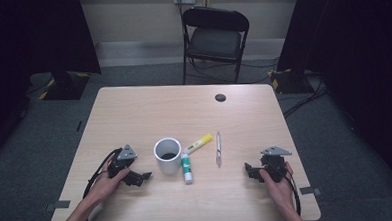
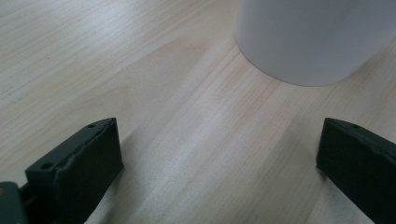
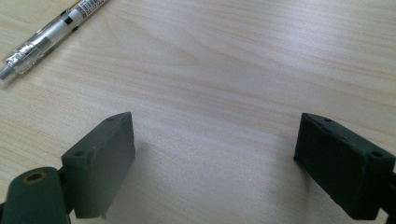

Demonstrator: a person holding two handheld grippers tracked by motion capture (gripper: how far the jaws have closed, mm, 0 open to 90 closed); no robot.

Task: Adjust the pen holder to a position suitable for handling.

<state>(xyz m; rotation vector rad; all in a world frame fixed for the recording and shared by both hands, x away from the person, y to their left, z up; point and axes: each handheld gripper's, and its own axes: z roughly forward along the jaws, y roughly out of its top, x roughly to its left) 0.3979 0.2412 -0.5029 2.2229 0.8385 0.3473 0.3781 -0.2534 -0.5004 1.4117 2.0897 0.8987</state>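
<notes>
Pen (image 1: 218, 148) lies flat on surface (image 1: 149, 107), right of white cup (image 1: 167, 155), w/ glue stick (image 1: 186, 168) & yellow highlighter (image 1: 200, 142) between. Right gripper (image 1: 251, 171) and left gripper (image 1: 141, 178): jaws spread, empty. Risk: slim pen rolls or skids if pinched off-centre; left could tip cup.

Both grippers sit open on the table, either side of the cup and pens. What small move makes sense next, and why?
Probably ease the right gripper toward the clear pen: its jaws stand open and empty, and that pen lies nearest it, beside the white cup.
</notes>
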